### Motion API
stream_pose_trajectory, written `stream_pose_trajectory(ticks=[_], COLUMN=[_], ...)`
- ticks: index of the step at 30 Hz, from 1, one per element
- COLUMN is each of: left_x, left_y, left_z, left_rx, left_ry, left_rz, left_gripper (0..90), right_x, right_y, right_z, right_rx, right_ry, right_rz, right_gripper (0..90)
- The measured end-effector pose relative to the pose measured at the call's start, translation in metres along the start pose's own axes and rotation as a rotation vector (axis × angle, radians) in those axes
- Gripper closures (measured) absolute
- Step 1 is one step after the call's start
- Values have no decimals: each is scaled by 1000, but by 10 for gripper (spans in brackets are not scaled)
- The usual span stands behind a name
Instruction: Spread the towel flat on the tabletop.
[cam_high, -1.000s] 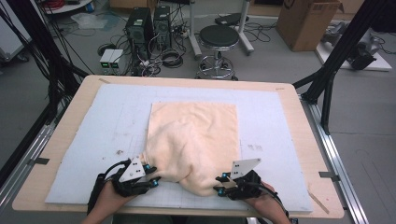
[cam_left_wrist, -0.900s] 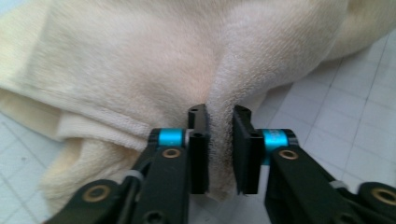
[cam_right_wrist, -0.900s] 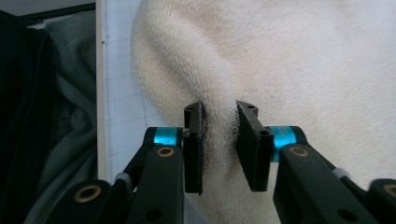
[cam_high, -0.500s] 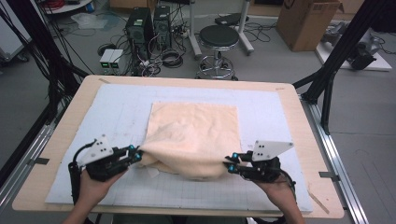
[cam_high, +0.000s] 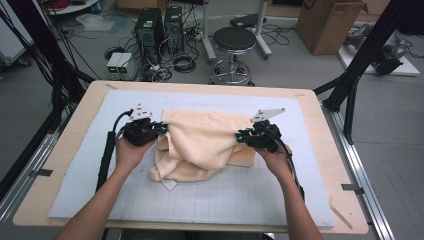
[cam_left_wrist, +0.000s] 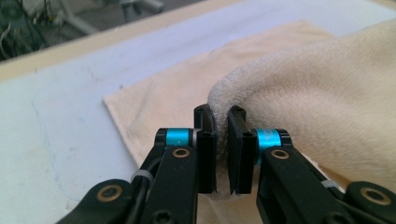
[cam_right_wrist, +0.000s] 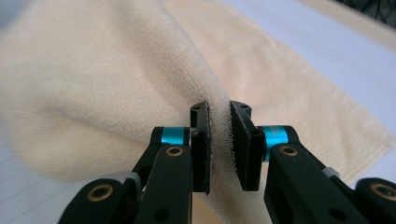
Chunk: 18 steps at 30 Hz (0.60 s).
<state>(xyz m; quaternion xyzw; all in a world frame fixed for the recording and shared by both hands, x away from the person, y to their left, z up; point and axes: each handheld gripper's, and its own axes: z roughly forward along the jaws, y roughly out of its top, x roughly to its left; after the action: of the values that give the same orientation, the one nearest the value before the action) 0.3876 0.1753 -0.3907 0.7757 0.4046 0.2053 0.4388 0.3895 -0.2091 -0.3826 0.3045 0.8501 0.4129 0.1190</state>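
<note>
A cream towel (cam_high: 200, 145) lies on the pale gridded mat (cam_high: 225, 200), its near part lifted and carried over the flat far part. My left gripper (cam_high: 162, 126) is shut on the towel's left corner. In the left gripper view the pads (cam_left_wrist: 220, 114) pinch a fold of towel (cam_left_wrist: 303, 84); those jaws have just eased open slightly with the cloth still between them. My right gripper (cam_high: 240, 136) is shut on the right corner. Its jaws (cam_right_wrist: 219, 112) have just been closing on the towel (cam_right_wrist: 93, 93), which they pinch.
The mat covers a wooden table (cam_high: 60, 165). A small white scrap (cam_high: 169, 184) lies by the towel's near edge. Beyond the table stand a stool (cam_high: 234, 40), computer towers (cam_high: 155, 25) with cables, and a cardboard box (cam_high: 325, 25). Black frame posts flank both sides.
Both grippers have risen from the table's near edge and moved away from the person toward the towel's far side, dragging the towel's near edge up and over itself.
</note>
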Motion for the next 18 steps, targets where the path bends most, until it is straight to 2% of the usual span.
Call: stream_pose_trajectory(ticks=[2, 5, 6, 7, 9, 12, 13, 15, 18], left_x=[3, 10, 11, 11, 9, 4, 1, -7, -20], left_y=[-3, -3, -3, -2, 1, 2, 2, -2, -16], left_z=[8, 5, 0, -5, -18, -36, -40, -51, -62], left_rx=[30, 16, 4, -18, -49, -104, -109, -122, -110], left_ry=[7, -29, -43, -53, -50, -86, -89, -120, -163], left_rz=[-7, -37, -31, -24, 3, 10, 25, 47, 75], left_gripper=[732, 605, 564, 552, 530, 497, 495, 481, 471], right_x=[-8, -15, -15, -15, -11, -2, 2, 12, 28], right_y=[-4, -7, -8, -7, -6, -4, -4, -6, -8], right_z=[14, 21, 18, 13, 1, -20, -27, -38, -48], right_rx=[16, 31, 23, -1, -35, -113, -128, -158, -154], right_ry=[-11, -12, -4, 14, 6, 23, 23, 25, 68], right_rz=[28, 45, 59, 56, 38, 23, 9, -14, -37], right_gripper=[731, 641, 627, 606, 579, 552, 547, 537, 515])
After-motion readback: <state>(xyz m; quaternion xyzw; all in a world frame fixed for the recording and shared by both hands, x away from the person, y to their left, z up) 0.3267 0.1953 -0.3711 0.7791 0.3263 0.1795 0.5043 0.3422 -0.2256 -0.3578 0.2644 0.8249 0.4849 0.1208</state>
